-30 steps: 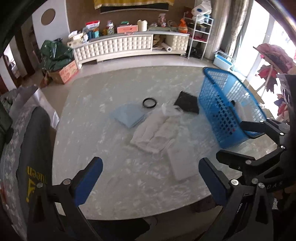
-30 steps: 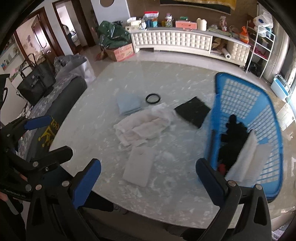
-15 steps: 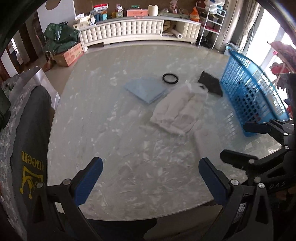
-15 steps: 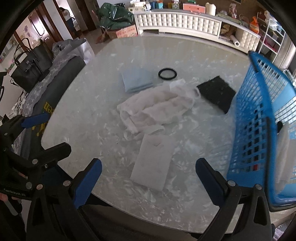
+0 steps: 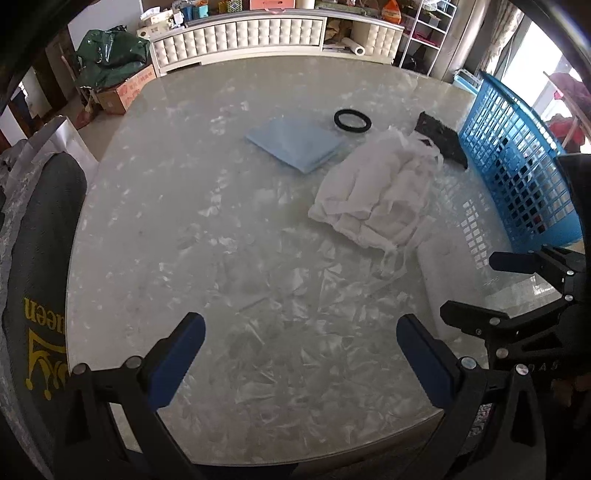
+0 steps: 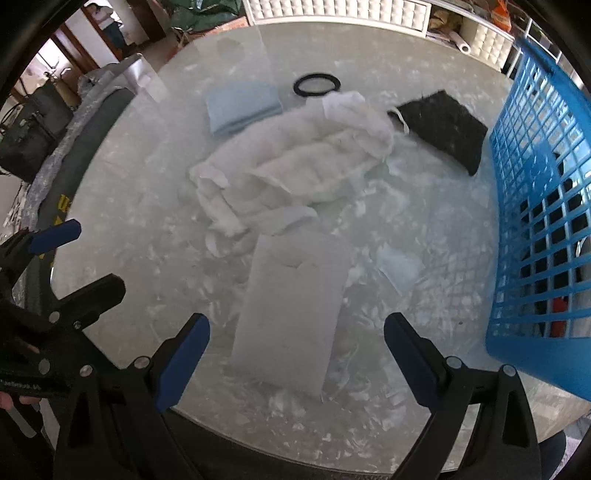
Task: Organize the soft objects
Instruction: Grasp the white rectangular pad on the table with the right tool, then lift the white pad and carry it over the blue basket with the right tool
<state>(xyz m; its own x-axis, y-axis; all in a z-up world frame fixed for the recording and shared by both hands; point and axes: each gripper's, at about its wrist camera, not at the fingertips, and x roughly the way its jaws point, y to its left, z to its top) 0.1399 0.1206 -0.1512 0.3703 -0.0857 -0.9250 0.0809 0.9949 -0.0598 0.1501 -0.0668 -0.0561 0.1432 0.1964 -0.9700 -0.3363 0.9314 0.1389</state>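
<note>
A crumpled white cloth (image 5: 376,195) (image 6: 295,162) lies mid-table. A flat folded white cloth (image 6: 291,314) (image 5: 443,266) lies just ahead of my right gripper (image 6: 295,354), which is open and empty. A folded light-blue cloth (image 5: 295,142) (image 6: 240,103) and a black cloth (image 5: 441,142) (image 6: 443,129) lie farther back. A blue basket (image 5: 517,162) (image 6: 543,221) with dark and white items inside stands at the right. My left gripper (image 5: 299,350) is open and empty above the table's near edge.
A black ring (image 5: 352,120) (image 6: 316,85) lies behind the cloths. The marble table (image 5: 184,221) has a rounded near edge. A dark chair back (image 5: 33,258) with yellow print stands at the left. A white cabinet (image 5: 258,33) lines the far wall.
Both grippers have moved forward and lower toward the table; the cloths and basket appear larger and closer. The right gripper now hovers just short of the flat white cloth. Both stay open.
</note>
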